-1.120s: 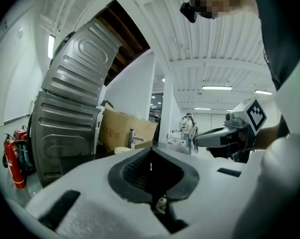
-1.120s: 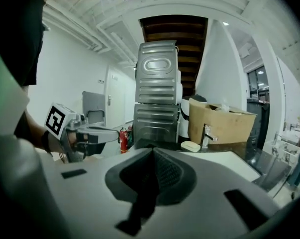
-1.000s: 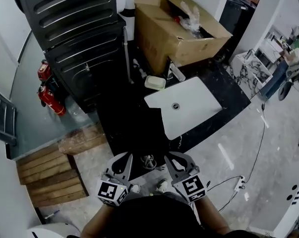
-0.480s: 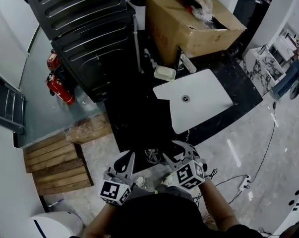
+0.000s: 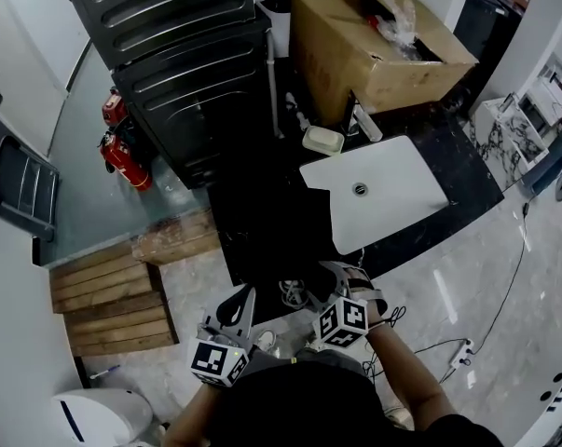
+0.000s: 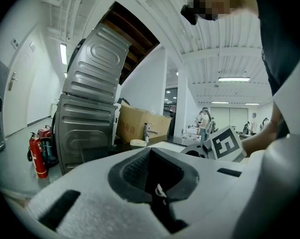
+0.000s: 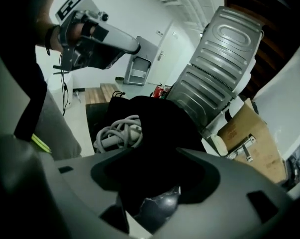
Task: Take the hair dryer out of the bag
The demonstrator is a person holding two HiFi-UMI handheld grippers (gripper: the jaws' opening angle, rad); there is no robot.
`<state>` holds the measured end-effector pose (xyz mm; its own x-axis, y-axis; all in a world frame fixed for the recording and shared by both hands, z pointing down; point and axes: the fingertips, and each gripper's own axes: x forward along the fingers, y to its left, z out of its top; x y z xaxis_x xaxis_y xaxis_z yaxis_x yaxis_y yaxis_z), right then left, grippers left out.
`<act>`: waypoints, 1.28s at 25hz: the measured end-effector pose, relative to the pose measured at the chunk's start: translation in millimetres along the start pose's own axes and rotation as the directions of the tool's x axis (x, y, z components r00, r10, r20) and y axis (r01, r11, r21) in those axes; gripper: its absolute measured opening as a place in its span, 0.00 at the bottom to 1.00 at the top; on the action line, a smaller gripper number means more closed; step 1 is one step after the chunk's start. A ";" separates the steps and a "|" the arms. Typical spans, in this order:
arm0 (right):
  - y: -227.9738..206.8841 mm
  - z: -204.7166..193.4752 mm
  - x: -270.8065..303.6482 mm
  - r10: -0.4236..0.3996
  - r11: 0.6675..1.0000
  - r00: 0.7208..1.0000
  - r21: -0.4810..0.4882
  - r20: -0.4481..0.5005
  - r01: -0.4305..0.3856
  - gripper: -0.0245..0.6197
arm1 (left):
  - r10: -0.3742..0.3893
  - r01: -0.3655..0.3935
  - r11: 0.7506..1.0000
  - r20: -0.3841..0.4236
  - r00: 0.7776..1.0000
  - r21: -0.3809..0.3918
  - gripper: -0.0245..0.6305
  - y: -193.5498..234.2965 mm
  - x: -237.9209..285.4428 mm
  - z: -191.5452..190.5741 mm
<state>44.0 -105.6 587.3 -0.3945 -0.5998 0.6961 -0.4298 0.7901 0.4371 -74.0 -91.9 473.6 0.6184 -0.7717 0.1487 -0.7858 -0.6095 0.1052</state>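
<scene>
A black bag [image 5: 273, 226] lies slumped on the dark counter [image 5: 476, 180] in the head view. The hair dryer's coiled grey cord [image 5: 291, 292] shows at its near end; the dryer's body is hidden. In the right gripper view the bag [image 7: 157, 121] fills the middle, with the cord [image 7: 119, 134] at its left. My right gripper [image 5: 348, 273] tilts down over the bag's near end. Its jaws have just been opening and stand open, with black cloth seen in the gap and nothing pressed. My left gripper [image 5: 240, 294] is shut and empty, level, left of the cord.
A white sink basin [image 5: 378, 194] is set in the counter right of the bag, with a faucet [image 5: 364, 124] and soap dish [image 5: 322, 140] behind. Farther back are a cardboard box [image 5: 374, 49] and a grey ribbed machine [image 5: 187, 73]. Fire extinguishers [image 5: 122, 147] and a wooden pallet [image 5: 108, 301] are at left.
My right gripper has dropped toward the bag's near end, rolled over, and opened its jaws. The left gripper has stayed where it was, still shut.
</scene>
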 end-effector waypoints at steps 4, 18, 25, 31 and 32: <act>-2.7 -2.4 9.2 -0.012 0.999 1.000 -0.053 -0.020 0.011 0.43 | 0.033 -0.033 0.999 0.001 0.999 -0.015 0.07 2.0 -8.2 0.4; -30.3 13.9 11.2 -0.130 0.986 0.990 -0.096 0.052 0.134 0.22 | -0.012 0.009 0.999 -0.054 0.998 -0.048 0.07 -15.7 5.0 -25.1; -42.8 26.0 1.7 -0.172 0.981 0.979 -0.076 0.106 0.181 0.12 | -0.132 0.125 0.990 -0.118 0.984 -0.067 0.07 -62.0 33.6 -53.5; -50.6 38.0 -6.2 -0.173 0.983 0.973 -0.030 0.154 0.180 0.11 | -0.175 0.168 0.984 -0.191 0.966 -0.054 0.07 -90.3 50.5 -74.6; -51.6 40.8 -7.5 -0.172 0.984 0.971 -0.021 0.164 0.178 0.11 | -0.169 0.164 0.986 -0.200 0.965 -0.043 0.07 -92.8 53.4 -76.9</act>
<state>36.0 -147.1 536.3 -0.4421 -0.7394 0.5078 -0.4759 0.6732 0.5660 31.3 -62.5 547.4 0.7279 -0.6050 0.3226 -0.6734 -0.7193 0.1706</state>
